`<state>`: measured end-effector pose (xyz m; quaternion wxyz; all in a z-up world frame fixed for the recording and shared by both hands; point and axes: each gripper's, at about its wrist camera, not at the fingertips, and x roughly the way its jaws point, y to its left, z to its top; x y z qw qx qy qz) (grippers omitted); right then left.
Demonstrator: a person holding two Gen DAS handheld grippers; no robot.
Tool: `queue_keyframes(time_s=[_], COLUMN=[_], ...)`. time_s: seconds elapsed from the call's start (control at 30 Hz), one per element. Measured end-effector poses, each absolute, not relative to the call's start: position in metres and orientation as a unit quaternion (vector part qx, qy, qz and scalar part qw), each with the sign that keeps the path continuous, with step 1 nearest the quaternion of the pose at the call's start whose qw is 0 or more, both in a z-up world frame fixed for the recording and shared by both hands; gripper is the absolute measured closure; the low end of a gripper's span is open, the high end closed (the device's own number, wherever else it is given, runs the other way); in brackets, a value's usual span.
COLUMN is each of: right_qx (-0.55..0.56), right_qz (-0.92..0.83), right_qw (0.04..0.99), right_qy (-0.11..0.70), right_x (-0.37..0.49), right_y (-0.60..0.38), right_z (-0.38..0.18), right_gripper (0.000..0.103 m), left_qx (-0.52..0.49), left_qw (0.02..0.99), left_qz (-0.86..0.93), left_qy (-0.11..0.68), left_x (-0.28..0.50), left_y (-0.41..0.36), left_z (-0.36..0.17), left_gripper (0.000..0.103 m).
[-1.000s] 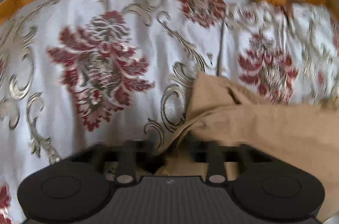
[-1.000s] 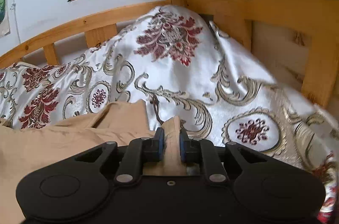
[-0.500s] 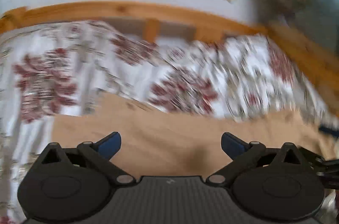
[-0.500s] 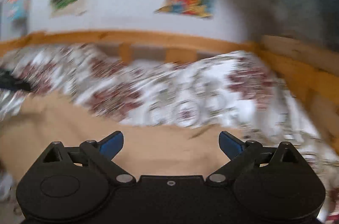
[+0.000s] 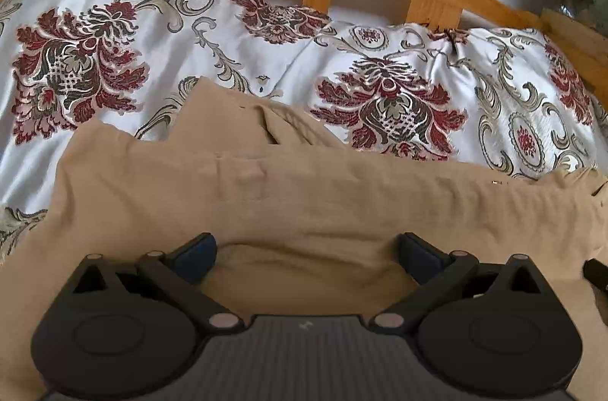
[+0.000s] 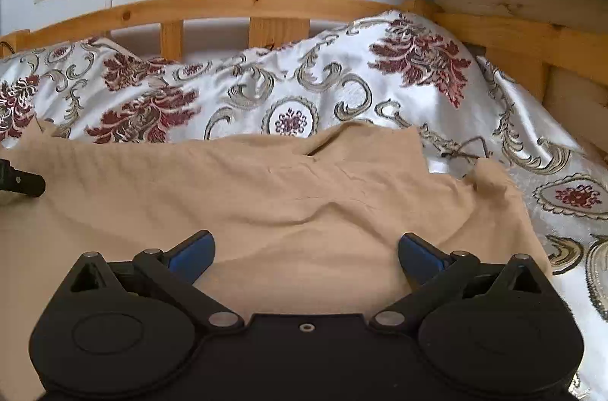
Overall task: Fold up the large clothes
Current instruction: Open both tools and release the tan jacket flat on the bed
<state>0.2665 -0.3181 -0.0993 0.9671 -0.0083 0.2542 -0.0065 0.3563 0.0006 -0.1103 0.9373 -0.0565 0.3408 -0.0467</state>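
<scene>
The tan garment (image 5: 323, 196) lies folded across the bed's floral cover (image 5: 114, 32), both hand-held grippers (image 5: 306, 251) (image 6: 306, 249) spread above it; soft, limp cloth, best pinched at corners.

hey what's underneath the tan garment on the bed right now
The tan garment lies on the white floral bedspread, which shows past its far and right edges. Whatever sits directly beneath the garment's middle is covered. Both grippers, left and right, hover open above it.
</scene>
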Motion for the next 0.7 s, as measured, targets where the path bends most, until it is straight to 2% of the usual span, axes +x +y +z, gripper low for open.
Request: queue_keyframes(time_s=[0.13, 0.3, 0.53, 0.7], right_qx=[0.019, 0.029, 0.041, 0.032], right_qz=[-0.018, -0.081, -0.108, -0.114], right_qw=[0.971, 0.970, 0.961, 0.960], right_qy=[0.238, 0.229, 0.252, 0.254], right_x=[0.249, 0.212, 0.207, 0.211], right_y=[-0.326, -0.331, -0.333, -0.329], right_z=[-0.086, -0.064, -0.095, -0.098], right_gripper=[0.002, 0.001, 0.001, 0.001], left_qx=[-0.043, -0.081, -0.041, -0.040], left_qw=[0.934, 0.941, 0.943, 0.943], left_qz=[-0.039, 0.002, 0.025, 0.021], left_qy=[0.352, 0.329, 0.330, 0.329], left_x=[0.348, 0.298, 0.288, 0.288], left_y=[0.002, 0.022, 0.013, 0.013], left_z=[-0.095, -0.092, -0.103, -0.106], left_gripper=[0.001, 0.001, 0.000, 0.000])
